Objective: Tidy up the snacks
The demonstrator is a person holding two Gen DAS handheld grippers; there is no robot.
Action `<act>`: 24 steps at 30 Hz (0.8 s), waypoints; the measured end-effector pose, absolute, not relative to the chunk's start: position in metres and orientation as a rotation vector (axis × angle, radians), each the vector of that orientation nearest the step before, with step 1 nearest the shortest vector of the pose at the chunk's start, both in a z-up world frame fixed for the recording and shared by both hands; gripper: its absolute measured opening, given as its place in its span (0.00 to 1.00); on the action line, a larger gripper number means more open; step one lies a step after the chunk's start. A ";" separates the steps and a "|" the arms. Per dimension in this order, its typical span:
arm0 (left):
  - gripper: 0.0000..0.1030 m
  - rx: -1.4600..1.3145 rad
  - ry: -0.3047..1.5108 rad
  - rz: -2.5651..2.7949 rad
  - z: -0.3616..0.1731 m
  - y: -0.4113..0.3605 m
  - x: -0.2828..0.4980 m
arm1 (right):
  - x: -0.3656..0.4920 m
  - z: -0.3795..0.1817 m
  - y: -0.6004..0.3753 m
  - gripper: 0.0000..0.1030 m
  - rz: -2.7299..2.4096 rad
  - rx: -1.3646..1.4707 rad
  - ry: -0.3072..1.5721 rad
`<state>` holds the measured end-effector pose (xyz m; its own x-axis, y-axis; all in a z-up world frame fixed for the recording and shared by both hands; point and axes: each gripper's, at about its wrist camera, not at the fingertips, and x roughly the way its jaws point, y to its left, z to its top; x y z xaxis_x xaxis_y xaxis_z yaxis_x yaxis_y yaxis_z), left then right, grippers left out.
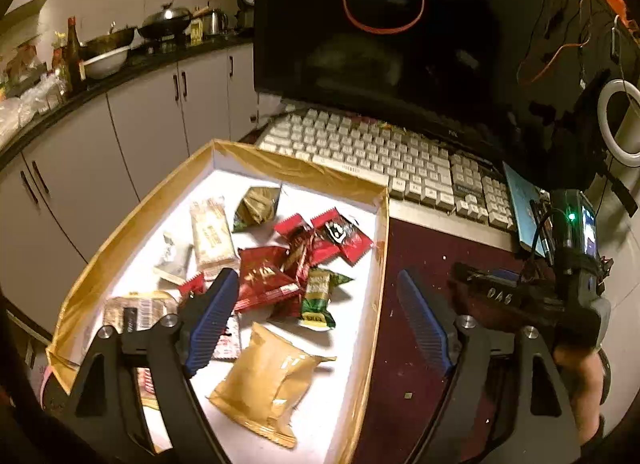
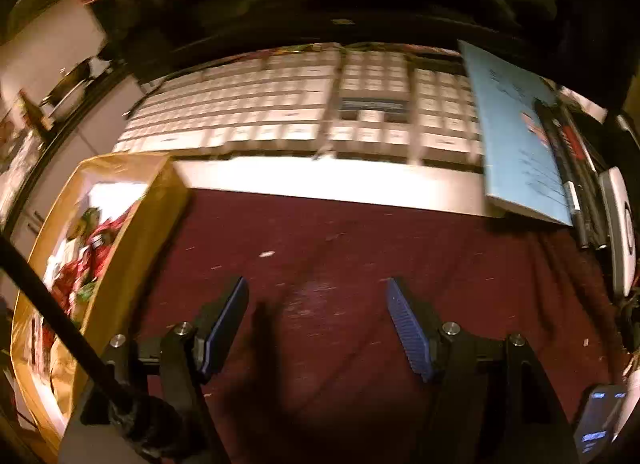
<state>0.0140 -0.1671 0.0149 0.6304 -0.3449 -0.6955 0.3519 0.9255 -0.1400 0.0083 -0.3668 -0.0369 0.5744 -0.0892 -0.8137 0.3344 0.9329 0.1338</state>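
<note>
A shallow gold-rimmed box point(image 1: 378, 264) with a white floor holds several snack packets: red ones point(image 1: 264, 276), a green one point(image 1: 318, 298), a tan pouch point(image 1: 262, 378) and a pale wafer pack point(image 1: 212, 234). My left gripper point(image 1: 316, 284) is open and empty, above the box's right part, its left finger over the packets. My right gripper point(image 2: 316, 292) is open and empty above the dark red table point(image 2: 360, 264), to the right of the box point(image 2: 132, 232). It also shows in the left wrist view point(image 1: 520, 296).
A white keyboard point(image 1: 384, 155) lies behind the box under a dark monitor point(image 1: 400, 23). A blue booklet point(image 2: 516, 139) and pens point(image 2: 576, 183) lie at the right. Kitchen cabinets point(image 1: 140, 123) and a cluttered counter stand to the left.
</note>
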 end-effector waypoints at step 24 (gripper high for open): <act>0.82 -0.043 0.741 -0.131 0.033 -0.093 -0.006 | -0.029 -0.002 -0.241 0.71 0.156 0.282 0.830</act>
